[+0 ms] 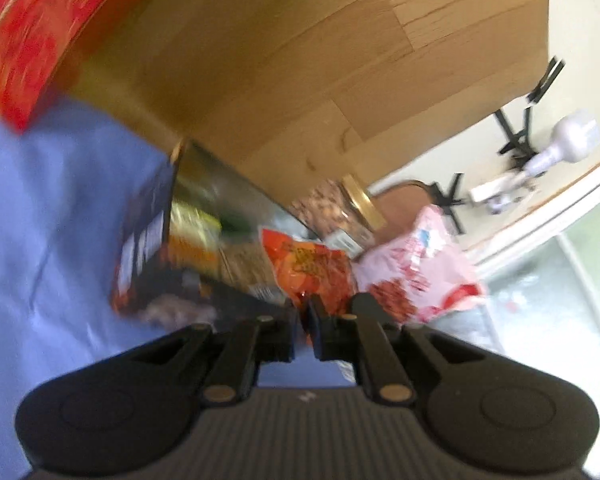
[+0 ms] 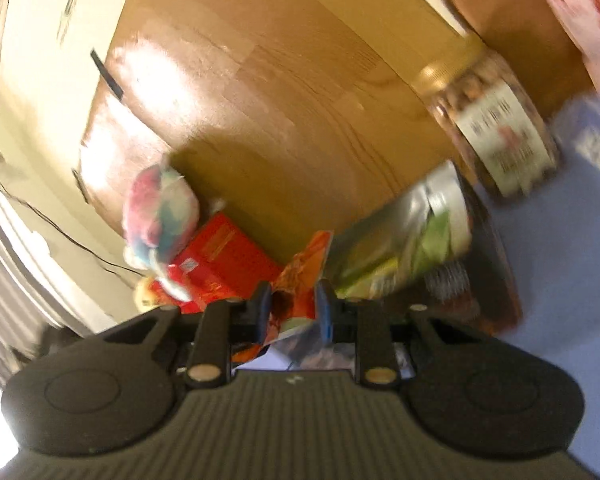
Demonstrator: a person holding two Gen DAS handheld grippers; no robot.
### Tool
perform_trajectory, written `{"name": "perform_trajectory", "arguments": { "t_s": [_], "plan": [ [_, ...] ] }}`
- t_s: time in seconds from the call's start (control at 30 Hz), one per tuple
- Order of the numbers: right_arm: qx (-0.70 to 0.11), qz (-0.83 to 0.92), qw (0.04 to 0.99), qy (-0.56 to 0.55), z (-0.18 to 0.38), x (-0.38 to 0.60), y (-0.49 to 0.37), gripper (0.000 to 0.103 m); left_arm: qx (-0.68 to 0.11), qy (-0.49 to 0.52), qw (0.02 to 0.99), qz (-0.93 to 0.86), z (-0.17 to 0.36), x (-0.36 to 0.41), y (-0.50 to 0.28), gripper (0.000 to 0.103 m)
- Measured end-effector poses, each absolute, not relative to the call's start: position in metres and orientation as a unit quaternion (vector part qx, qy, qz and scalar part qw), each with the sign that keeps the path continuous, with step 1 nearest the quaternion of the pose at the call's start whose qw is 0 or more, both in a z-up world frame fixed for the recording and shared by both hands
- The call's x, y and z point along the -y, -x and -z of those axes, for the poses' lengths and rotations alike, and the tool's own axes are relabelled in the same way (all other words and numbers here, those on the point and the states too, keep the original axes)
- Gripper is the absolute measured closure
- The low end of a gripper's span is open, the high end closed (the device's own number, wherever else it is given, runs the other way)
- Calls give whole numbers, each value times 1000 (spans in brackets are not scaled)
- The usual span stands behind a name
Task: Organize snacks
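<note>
We took the pale blue cloth (image 1: 40,220) as our landmark; it covered part of the wooden plank desk (image 1: 300,60), and the snacks lay along the cloth's edge. The largest was a red printed box (image 1: 24,40) at the cloth's far corner, then a dark box (image 1: 144,248) standing on the cloth, a silver-and-green foil bag (image 2: 404,240), and a clear gold-lidded jar of nuts (image 2: 496,132) lying on its side where the cloth met bare wood. A pink plastic bag (image 1: 416,268) lay just off the cloth. The crinkled orange snack packet (image 1: 312,268) stretched between both tools, its long axis running from one towards the other. Our left tool (image 1: 303,312) was pinched nearly closed on one end; our right tool (image 2: 292,300) was clamped, jaws partly apart, on the other end (image 2: 296,292). Neither hand was nearer; we judged both would have to travel together.
</note>
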State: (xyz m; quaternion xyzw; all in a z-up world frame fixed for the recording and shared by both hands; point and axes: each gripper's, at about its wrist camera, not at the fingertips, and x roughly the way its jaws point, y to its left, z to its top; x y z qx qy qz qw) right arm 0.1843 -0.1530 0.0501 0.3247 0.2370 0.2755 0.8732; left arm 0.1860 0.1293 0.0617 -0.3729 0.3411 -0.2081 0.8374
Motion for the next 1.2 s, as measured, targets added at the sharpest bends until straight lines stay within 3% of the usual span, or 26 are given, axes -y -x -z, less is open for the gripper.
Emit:
{"name": "perform_trajectory", "arguments": {
  "t_s": [0.2,0.27,0.37,0.57,0.8,1.03,1.2],
  "plan": [
    [-227,-204,931,-199,-50,125,-202,65,-341,281,888,123,-68,-111,-206,90],
    [-196,-195,936,-220,-53,141,-186,65,-331,265,898,113,-73,-111,-196,84],
    [-188,-220,912,-290,-45,179,-148,65,-310,279,898,139,-73,-126,-161,83],
    [-334,-254,836,-354,13,201,-90,65,-355,318,866,151,-31,-149,-90,83],
    [-361,-304,856,-212,9,170,-31,64,-387,306,849,191,-9,-136,-33,83],
    [-382,-275,832,-293,13,167,-66,63,-405,330,835,174,-4,-138,-37,75],
    [-368,-249,860,-250,7,150,-108,59,-438,375,799,169,18,-133,-41,75]
  ]
}}
